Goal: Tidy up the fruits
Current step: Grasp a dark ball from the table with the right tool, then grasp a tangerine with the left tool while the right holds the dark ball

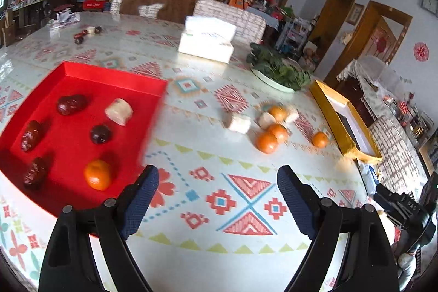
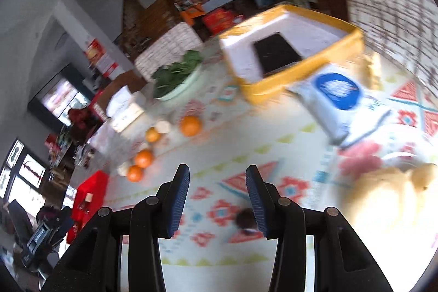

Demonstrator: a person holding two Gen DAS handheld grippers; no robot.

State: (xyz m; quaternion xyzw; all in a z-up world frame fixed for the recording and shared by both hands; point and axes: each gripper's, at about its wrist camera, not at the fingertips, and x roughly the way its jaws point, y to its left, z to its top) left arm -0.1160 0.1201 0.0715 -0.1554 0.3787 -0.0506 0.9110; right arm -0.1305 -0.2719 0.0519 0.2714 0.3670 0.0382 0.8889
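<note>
The red tray (image 1: 115, 78) lies flat on the table and holds four dark red dates (image 1: 71, 104), one orange (image 1: 98, 174) and one pale wrapped piece (image 1: 119, 111), all apart from each other. To its right, four oranges (image 1: 266, 142) lie loose on the cloth, mixed with what seem pale wrapped pieces (image 1: 238, 123), blurred here.

In the right wrist view motion blur smears most of the counter (image 2: 273, 127), and a dark round thing (image 2: 245, 218) at 6 o'clock is half hidden behind one finger of the right hand-held gripper (image 2: 217, 182), too soft to name. A pale yellow mass (image 2: 383, 199) at 4 o'clock is overexposed and shapeless. In the left wrist view the red tray (image 1: 82, 73) runs off the frame at 9 o'clock, and the pale lumps (image 1: 239, 123) among the oranges (image 1: 267, 142) are blurred.
</note>
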